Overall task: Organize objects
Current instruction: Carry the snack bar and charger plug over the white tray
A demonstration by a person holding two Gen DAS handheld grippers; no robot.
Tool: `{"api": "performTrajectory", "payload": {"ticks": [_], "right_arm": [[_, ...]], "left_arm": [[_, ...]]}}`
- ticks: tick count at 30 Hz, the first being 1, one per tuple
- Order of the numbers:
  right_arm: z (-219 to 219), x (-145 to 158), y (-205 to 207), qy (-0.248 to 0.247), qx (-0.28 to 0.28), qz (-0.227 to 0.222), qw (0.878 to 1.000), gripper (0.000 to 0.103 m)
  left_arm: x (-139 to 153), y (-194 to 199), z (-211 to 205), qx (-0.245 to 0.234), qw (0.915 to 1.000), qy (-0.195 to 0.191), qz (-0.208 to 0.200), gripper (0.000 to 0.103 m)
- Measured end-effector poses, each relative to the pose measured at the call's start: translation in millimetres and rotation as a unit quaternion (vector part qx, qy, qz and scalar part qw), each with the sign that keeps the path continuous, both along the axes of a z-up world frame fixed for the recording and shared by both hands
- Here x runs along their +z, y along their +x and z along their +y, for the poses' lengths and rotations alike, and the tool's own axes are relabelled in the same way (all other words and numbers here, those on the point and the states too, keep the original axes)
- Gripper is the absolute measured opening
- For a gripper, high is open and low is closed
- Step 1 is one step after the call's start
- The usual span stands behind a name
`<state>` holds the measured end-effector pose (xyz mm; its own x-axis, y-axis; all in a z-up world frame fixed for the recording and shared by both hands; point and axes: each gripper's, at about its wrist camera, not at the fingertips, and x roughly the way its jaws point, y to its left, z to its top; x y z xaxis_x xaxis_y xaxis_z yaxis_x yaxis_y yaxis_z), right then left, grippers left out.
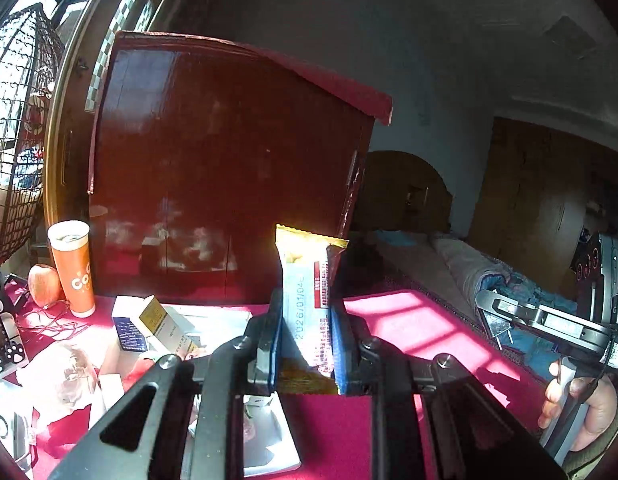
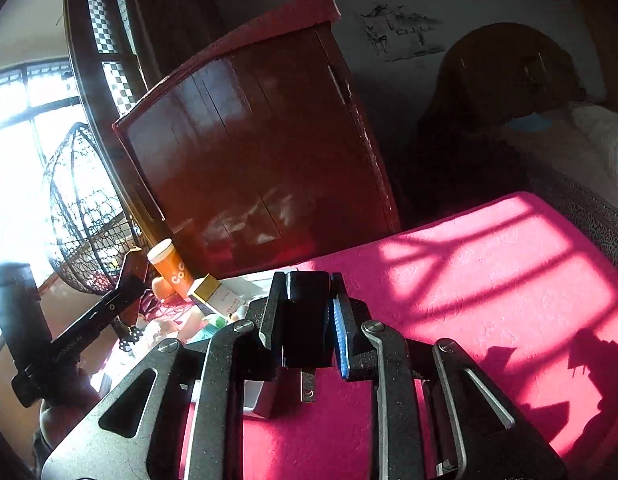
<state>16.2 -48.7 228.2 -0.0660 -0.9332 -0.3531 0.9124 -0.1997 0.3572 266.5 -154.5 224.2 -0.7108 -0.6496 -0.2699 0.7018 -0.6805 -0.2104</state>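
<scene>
My left gripper (image 1: 305, 304) is shut on a snack bar wrapper (image 1: 309, 300), white and gold with a printed date, held upright above the pink tablecloth (image 1: 413, 328). My right gripper (image 2: 307, 292) is shut on a black plug adapter (image 2: 307, 320); its metal prongs point down toward me. The right gripper's body also shows at the right edge of the left wrist view (image 1: 557, 324), held by a hand. The left gripper's body shows at the left of the right wrist view (image 2: 89, 320).
A tall dark red wooden cabinet (image 1: 229, 160) stands at the back. At the left lie an orange cup (image 1: 73, 268), an apple (image 1: 43, 284), small boxes (image 1: 149, 324) and crumpled plastic (image 1: 65, 372). A bed (image 1: 469, 264) lies to the right. A wicker hanging chair (image 2: 81, 208) stands by the window.
</scene>
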Motion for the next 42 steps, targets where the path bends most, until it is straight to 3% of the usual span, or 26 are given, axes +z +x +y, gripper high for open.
{"api": "performTrajectory", "payload": {"ticks": [3, 6, 8, 11, 13, 15, 19, 22, 27, 30, 35, 42], "right_arm": [[0.0, 32.5, 22.8, -0.027, 0.021, 0.019, 0.999, 0.020], [-3.7, 63.6, 44.3, -0.051, 0.051, 0.024, 0.997, 0.020], [-3.1, 84.9, 58.5, -0.069, 0.065, 0.032, 0.995, 0.020], [2.4, 113.0, 78.8, -0.096, 0.078, 0.057, 0.991, 0.020], [4.7, 122.9, 88.7, -0.106, 0.085, 0.065, 0.988, 0.020], [3.9, 123.6, 94.3, -0.111, 0.092, 0.062, 0.988, 0.020], [-10.4, 102.8, 97.9, -0.094, 0.100, 0.041, 0.990, 0.020], [-34.7, 77.4, 97.6, -0.059, 0.111, 0.020, 0.992, 0.020], [-84.2, 26.2, 97.3, 0.006, 0.119, -0.010, 0.993, 0.020], [-110.9, -1.7, 99.7, 0.041, 0.123, -0.016, 0.991, 0.020], [-154.1, -40.6, 105.6, 0.094, 0.129, -0.020, 0.987, 0.020], [-206.8, -80.6, 121.1, 0.151, 0.136, -0.014, 0.979, 0.020]], "left_arm": [[31.5, 43.1, 4.7, 0.052, 0.9971, -0.055, -0.006, 0.019], [73.6, 89.9, 13.2, 0.109, 0.9873, -0.115, -0.007, 0.019], [104.1, 119.8, 25.0, 0.142, 0.9775, -0.155, -0.014, 0.019], [146.7, 157.5, 47.9, 0.196, 0.9553, -0.219, -0.034, 0.019], [162.8, 176.1, 56.3, 0.208, 0.9508, -0.227, -0.040, 0.019], [166.1, 185.8, 57.1, 0.207, 0.9529, -0.216, -0.047, 0.019], [138.0, 178.1, 39.3, 0.194, 0.9625, -0.177, -0.067, 0.019], [102.3, 162.1, 13.2, 0.157, 0.9769, -0.119, -0.083, 0.019], [31.5, 114.1, -46.1, 0.094, 0.9890, -0.016, -0.113, 0.020], [-9.1, 87.9, -76.7, 0.083, 0.9866, 0.030, -0.137, 0.020], [-61.8, 51.0, -106.2, 0.108, 0.9738, 0.049, -0.194, 0.020], [-95.0, 19.1, -137.4, 0.108, 0.9657, 0.074, -0.224, 0.020]]}}
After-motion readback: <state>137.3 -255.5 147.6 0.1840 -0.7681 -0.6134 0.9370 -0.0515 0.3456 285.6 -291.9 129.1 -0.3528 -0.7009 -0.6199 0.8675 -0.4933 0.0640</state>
